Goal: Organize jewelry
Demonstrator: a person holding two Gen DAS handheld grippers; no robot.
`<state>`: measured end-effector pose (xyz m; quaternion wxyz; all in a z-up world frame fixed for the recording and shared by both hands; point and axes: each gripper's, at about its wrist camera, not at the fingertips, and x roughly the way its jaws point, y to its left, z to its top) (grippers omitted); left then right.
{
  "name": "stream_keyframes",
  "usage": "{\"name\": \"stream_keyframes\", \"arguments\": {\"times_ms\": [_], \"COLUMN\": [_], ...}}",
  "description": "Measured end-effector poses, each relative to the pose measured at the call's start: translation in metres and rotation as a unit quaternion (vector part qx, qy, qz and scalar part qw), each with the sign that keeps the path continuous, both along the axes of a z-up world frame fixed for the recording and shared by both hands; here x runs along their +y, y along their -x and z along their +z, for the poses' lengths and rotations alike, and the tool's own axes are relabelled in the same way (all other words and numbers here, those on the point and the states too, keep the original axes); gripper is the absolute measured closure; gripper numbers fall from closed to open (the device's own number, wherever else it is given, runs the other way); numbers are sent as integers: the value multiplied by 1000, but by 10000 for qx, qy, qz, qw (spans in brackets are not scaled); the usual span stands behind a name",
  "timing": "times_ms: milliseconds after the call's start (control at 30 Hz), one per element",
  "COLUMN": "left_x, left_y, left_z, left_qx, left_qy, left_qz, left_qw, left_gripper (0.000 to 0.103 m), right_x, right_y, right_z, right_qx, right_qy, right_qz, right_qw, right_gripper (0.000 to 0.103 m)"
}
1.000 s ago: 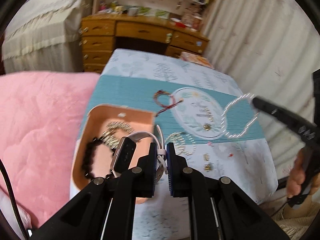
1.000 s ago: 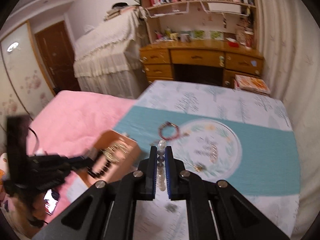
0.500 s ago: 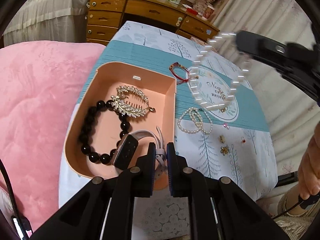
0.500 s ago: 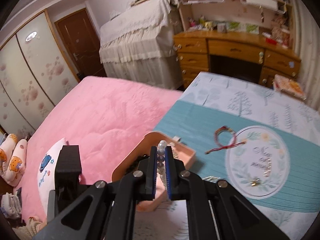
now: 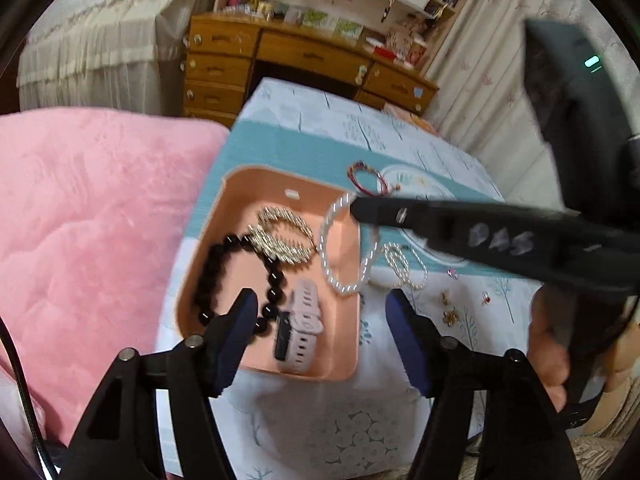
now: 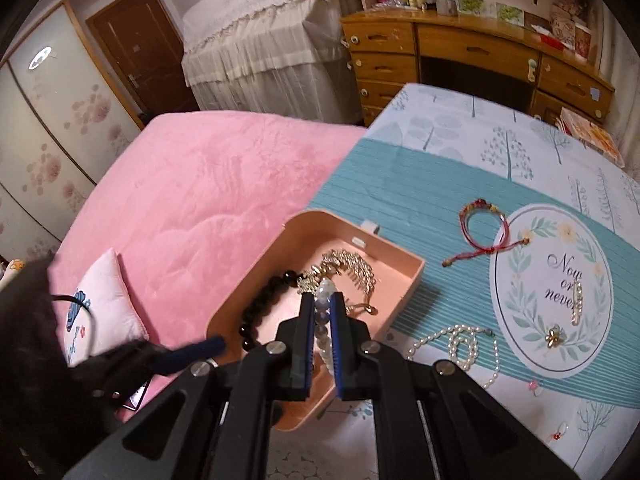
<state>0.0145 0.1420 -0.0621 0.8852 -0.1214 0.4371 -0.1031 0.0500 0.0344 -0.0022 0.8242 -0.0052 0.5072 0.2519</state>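
Note:
My left gripper (image 5: 320, 320) hangs over the near end of the peach box (image 5: 280, 370), its jaws opening and pressing on nothing. Below them, inside the box, lies the pink-strapped watch (image 5: 305, 330), beside a black bead bracelet (image 5: 236, 272) and a gold comb (image 5: 280, 236). My right gripper (image 6: 322, 310) is shut on a clear bead bracelet (image 6: 325, 290), and it reaches in from the right in the left wrist view. That bracelet (image 5: 344, 248) dangles as a loop over the box's right side.
On the tablecloth to the right of the box lie a pearl necklace (image 6: 460, 340), a red cord bracelet (image 6: 484, 224), a gold brooch (image 6: 556, 336) and small earrings (image 5: 450, 314). A pink bed (image 6: 208, 200) borders the table's left edge. A wooden desk (image 6: 472, 56) stands behind.
My left gripper has opened and let go of the watch, which now lies in the box. My right gripper has carried the clear bead bracelet leftward and down over the box.

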Motion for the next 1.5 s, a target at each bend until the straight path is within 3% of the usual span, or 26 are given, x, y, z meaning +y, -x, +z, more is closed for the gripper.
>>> {"name": "stream_keyframes", "arguments": {"times_ms": [133,300,467,733,1067,1233,1367,1500], "left_x": [13,37,40,34,34,23,18,8], "left_y": [1,-1,0,-3,-5,-15,-21,-29], "left_z": [9,15,17,13,22,9,-1,-7], "left_qx": [-117,-171,-166,-41,-77,306,547,634], "left_qy": [-227,-222,-174,-71,-28,-278,105,77], "left_qz": [336,803,844,741,773,620,406,316], "left_qw": [9991,9964,9961,9972,9970,9972,9976,9975], "left_gripper": [37,38,37,37,37,37,37,39], "right_x": [5,13,18,5,-17,-30,-39,-48], "right_y": [-2,-3,0,3,6,5,4,3], "right_z": [-10,-21,-27,-13,6,7,6,5], "right_qx": [232,612,908,712,346,342,351,366], "right_qy": [-9,-234,-380,-533,-481,-550,-566,-655], "right_qz": [50,203,352,235,65,-34,-123,-200], "right_qw": [9997,9976,9945,9958,9982,9979,9977,9970], "right_gripper": [95,95,95,88,87,87,88,87]}}
